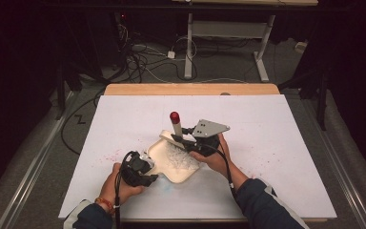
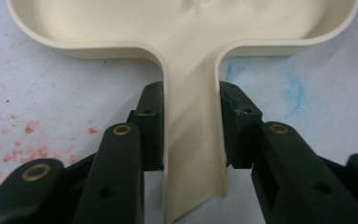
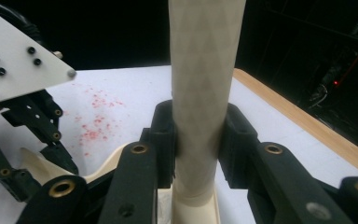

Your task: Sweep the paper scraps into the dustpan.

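Observation:
A cream dustpan (image 1: 171, 164) lies on the white table cover, slightly left of the middle. My left gripper (image 1: 145, 168) is shut on its narrow handle (image 2: 191, 154), a pad pressing on each side (image 2: 191, 109). A brush stands in the pan with its pale round handle (image 1: 177, 128) upright and a red cap (image 1: 174, 116) on top. My right gripper (image 1: 180, 139) is shut on that handle (image 3: 205, 70), gripping it low down (image 3: 200, 128). Fine whitish stuff (image 1: 177, 155) sits in the pan below the gripper; bristles or debris, I cannot tell.
Red specks (image 1: 109, 153) dot the cover left of the pan, and a blue smear (image 2: 293, 88) lies beside the pan's handle. The wooden table edge (image 1: 190, 89) runs along the far side. Cables (image 1: 143, 57) and table legs (image 1: 188, 47) stand on the floor beyond.

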